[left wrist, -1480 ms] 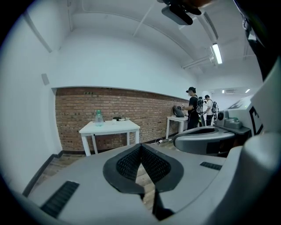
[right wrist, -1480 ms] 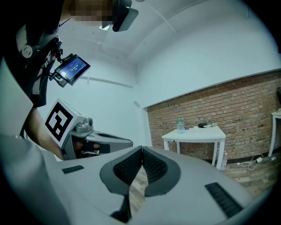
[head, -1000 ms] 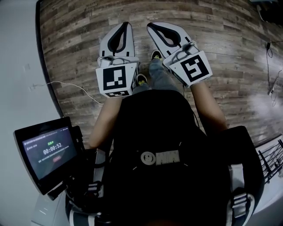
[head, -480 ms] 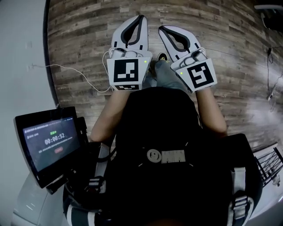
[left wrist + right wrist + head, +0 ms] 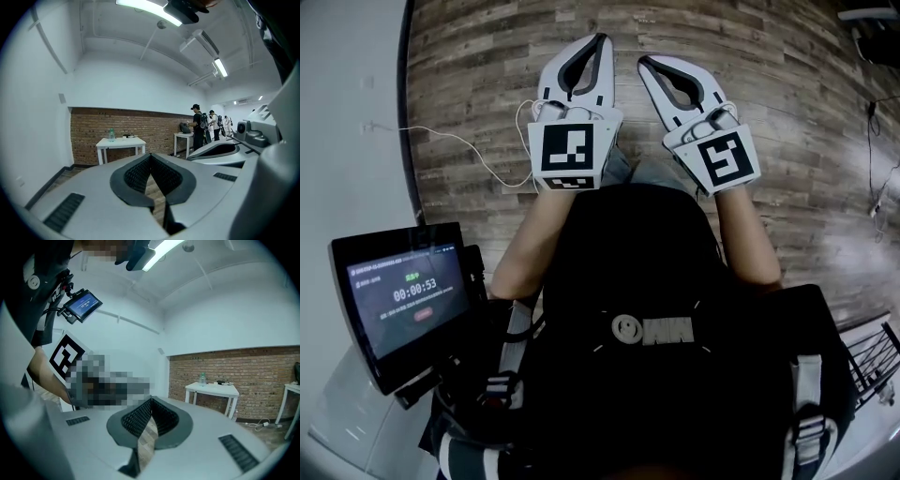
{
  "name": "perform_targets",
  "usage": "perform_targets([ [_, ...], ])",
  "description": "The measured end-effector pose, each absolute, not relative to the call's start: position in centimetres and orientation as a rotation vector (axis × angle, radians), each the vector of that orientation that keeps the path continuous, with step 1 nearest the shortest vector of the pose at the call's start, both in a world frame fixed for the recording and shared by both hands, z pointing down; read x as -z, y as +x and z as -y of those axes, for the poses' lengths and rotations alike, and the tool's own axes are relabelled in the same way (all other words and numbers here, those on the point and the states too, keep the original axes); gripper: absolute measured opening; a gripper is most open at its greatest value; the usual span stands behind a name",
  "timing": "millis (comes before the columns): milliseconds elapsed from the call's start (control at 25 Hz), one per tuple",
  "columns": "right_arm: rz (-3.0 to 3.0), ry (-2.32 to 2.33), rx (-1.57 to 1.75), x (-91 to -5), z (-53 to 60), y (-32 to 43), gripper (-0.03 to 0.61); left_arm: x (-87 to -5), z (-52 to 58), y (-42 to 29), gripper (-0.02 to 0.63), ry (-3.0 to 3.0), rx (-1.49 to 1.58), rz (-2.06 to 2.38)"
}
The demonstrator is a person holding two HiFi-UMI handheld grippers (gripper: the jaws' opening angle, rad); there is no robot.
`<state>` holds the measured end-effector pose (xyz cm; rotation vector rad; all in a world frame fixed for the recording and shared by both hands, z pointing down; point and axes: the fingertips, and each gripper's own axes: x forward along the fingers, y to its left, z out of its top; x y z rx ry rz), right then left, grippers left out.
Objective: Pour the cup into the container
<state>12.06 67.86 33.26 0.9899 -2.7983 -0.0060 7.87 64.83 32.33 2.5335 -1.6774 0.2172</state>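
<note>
White left claw (image 5: 598,42) closed, empty; right claw (image 5: 644,62) closed, empty: two claws. One bottle (image 5: 111,135) on table (image 5: 120,142).

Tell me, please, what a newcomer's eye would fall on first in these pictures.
The left gripper and right gripper, both shut and empty, point side by side over the wooden floor. A lit screen sits at lower left. Far ahead, a white table bearing a bottle stands by a brick wall.
</note>
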Motion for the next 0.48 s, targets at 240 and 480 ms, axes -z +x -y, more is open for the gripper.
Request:
perform_targets([
  [240,2.824,1.009,-0.008,-33.2,-73.5,17.8,0.008,-32.2,-71.7,13.6,0.003,2.560,-0.267,1.658],
  [480,2.821,1.056,-0.135,-34.0,-76.3,19.5,0.008,-33.5,-75.5,15.2,0.003,2.532,-0.317,1.601],
])
